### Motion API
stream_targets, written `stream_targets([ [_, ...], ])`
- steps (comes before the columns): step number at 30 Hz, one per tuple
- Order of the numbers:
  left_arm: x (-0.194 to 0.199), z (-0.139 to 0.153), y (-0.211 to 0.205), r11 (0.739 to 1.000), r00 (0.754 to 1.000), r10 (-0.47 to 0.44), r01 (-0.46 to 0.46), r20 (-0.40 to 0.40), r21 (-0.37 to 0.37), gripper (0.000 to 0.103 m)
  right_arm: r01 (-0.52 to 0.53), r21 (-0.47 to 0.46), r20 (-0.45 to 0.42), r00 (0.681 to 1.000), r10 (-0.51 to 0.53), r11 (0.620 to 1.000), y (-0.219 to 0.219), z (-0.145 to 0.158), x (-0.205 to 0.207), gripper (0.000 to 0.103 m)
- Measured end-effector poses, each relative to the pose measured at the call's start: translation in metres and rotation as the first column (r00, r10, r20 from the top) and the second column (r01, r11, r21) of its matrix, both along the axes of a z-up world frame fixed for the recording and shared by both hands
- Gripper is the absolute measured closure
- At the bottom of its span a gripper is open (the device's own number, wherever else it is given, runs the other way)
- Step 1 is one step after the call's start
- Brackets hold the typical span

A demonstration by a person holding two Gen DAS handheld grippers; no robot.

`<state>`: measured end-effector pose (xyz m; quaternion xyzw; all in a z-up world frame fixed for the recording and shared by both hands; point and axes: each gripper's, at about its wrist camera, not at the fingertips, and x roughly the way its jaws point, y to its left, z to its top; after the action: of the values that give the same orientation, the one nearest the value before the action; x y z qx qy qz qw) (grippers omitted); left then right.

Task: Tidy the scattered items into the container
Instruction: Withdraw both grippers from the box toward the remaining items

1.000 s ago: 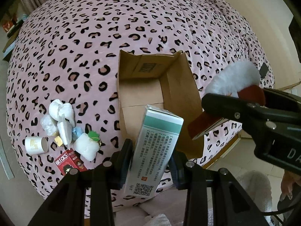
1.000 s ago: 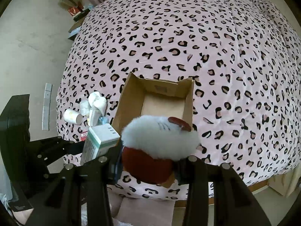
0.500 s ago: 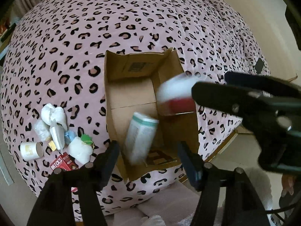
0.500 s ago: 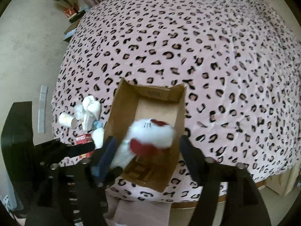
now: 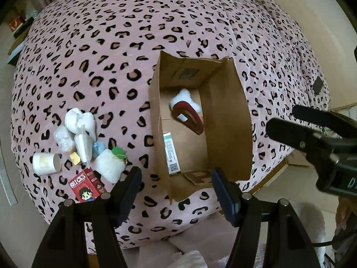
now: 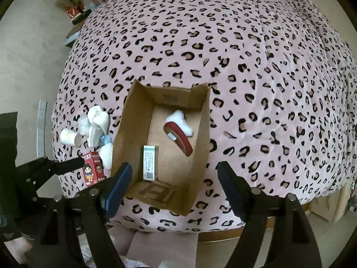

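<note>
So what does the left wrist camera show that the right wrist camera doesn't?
Only the left wrist view shows the small yellow cube and green-topped plush in the scattered pile, plus the right gripper at its right edge.

Only the right wrist view shows the left gripper from the side, over the red BRICKS box, and the boxes on the floor beyond the bed.

Both show the cardboard box holding the green-and-white carton and red-and-white plush, and the paper cup outside.
</note>
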<state>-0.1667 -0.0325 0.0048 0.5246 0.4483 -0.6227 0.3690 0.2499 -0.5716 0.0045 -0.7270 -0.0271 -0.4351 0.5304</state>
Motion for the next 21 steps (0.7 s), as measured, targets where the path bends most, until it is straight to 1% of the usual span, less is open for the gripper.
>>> stream_targets([
  [6, 0.005, 0.006, 0.006, 1.0, 1.0, -0.004, 0.004, -0.003, -0.014, 0.036, 0.083, -0.002, -0.003, 0.997, -0.083, 0.997, -0.012, -0.011, 0.001, 0.023],
  [12, 0.015, 0.01, 0.012, 1.0, 1.0, 0.004, -0.004, -0.009, -0.023, 0.036, 0.175, -0.012, -0.002, 0.985, -0.175, 0.985, -0.022, -0.024, 0.002, 0.022],
  [21, 0.046, 0.014, 0.019, 0.998, 0.999, 0.05, -0.051, -0.01, -0.026, 0.036, 0.329, -0.02, -0.007, 0.944, -0.329, 0.944, -0.042, -0.043, 0.008, 0.022],
])
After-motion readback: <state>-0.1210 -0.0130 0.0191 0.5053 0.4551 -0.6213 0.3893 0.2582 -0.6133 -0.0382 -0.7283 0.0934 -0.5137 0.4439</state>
